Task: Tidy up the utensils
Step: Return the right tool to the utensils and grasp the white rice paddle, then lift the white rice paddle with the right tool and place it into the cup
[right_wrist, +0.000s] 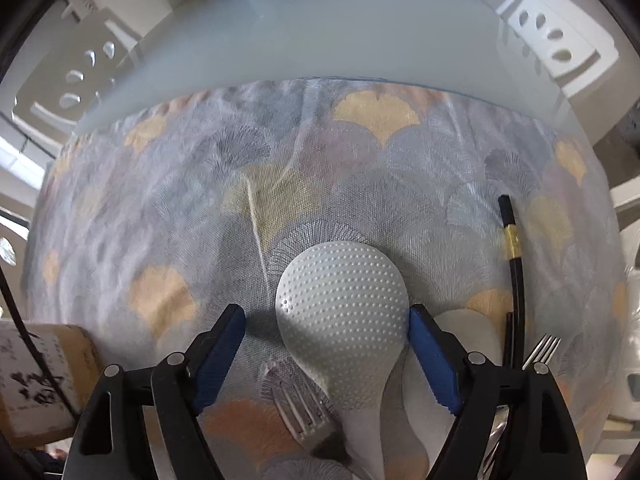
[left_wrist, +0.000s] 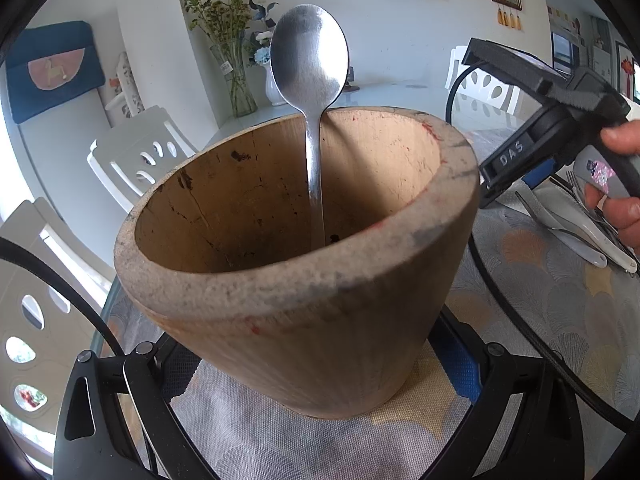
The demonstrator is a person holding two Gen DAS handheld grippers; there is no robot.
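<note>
- Right tongs stand wide open, straddling the white rice paddle; the blue pad at 3 o'clock sits just beside its dimpled head, not pressing.
- Left tongs flank the wooden holder; contact cannot be confirmed.
- Steel spoon stands inside the holder.
- Paddle lies flat on the clothed surface, a fork at its 7 o'clock.
- Judged light, stiff, slick plastic; grip across the narrower neck.
</note>
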